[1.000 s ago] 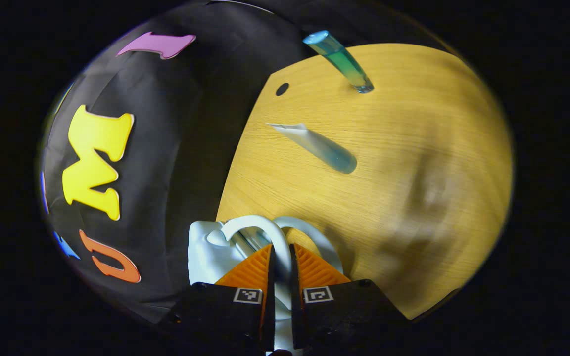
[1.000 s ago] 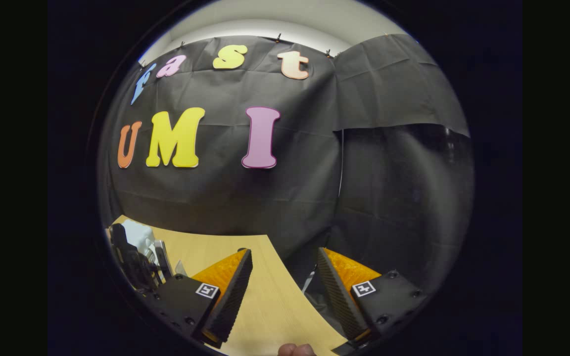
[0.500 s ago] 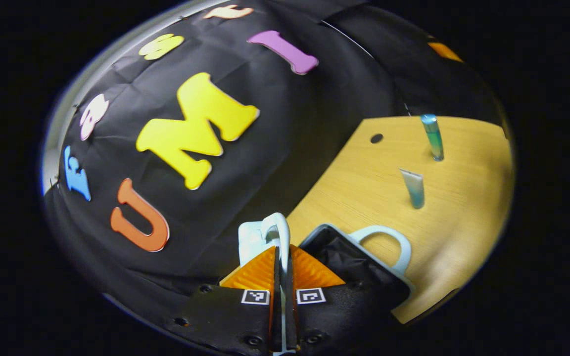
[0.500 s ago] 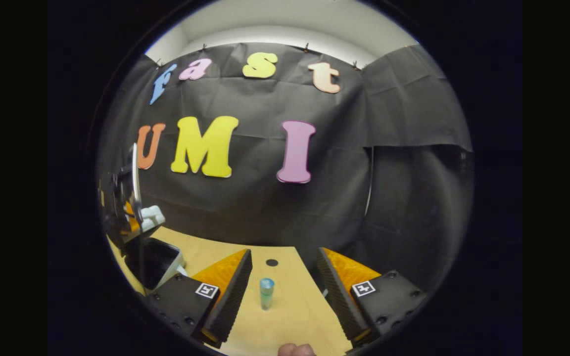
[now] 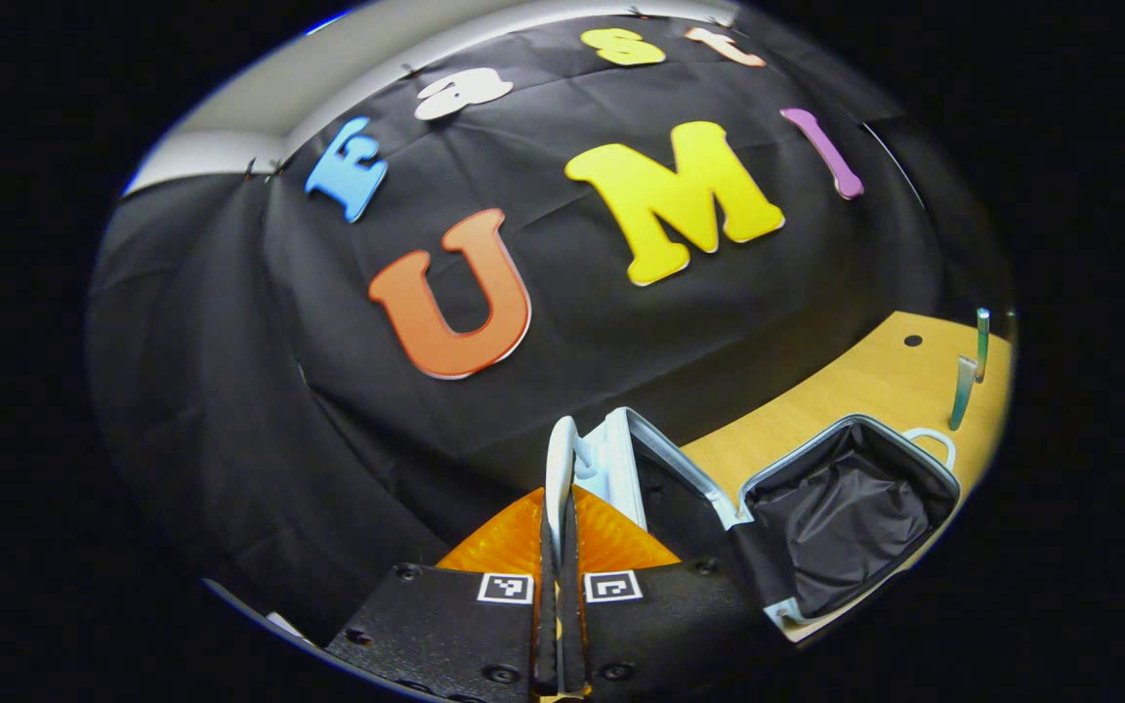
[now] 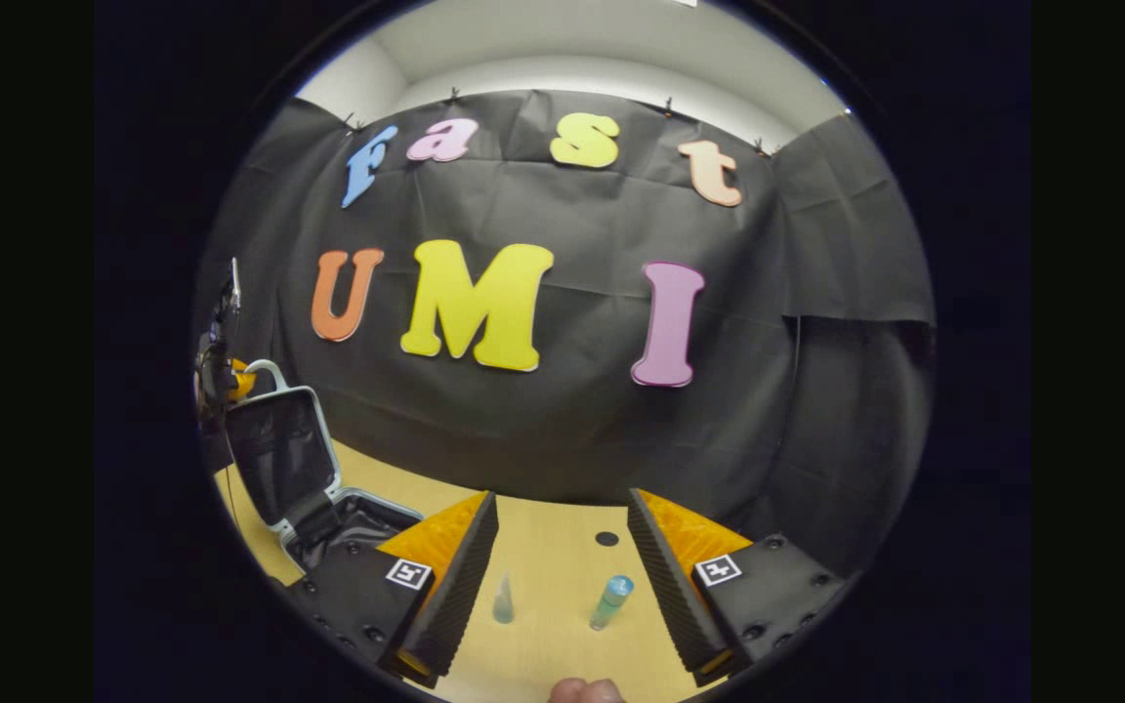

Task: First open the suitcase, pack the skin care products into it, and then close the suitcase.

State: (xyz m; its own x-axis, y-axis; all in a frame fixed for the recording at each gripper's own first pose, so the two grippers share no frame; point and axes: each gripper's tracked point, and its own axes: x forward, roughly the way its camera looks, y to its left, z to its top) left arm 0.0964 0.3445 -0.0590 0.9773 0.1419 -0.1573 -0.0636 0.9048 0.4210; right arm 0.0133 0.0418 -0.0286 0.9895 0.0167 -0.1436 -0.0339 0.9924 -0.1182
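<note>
My left gripper (image 5: 559,503) is shut on the white handle (image 5: 559,451) of the suitcase lid (image 5: 621,467), which stands raised. The suitcase base (image 5: 851,513) lies open on the table and shows its black lining. Two skin care tubes (image 5: 963,391) (image 5: 981,342) stand beyond it. In the right gripper view the open suitcase (image 6: 281,459) is at the far left, with the left gripper (image 6: 216,376) at the lid's top. My right gripper (image 6: 562,576) is open above the table; a pale tube (image 6: 504,599) and a blue-capped tube (image 6: 609,600) show between its fingers, farther off.
The wooden table (image 6: 553,547) has a small dark hole (image 6: 606,538) near its far edge. The black cloth wall stands close behind the table. A second white handle (image 5: 932,439) sticks out from the base's far side.
My left gripper has swung the lid up by its handle, from nearly closed to upright, baring the lining. The right gripper has shifted so that both tubes now lie ahead of it.
</note>
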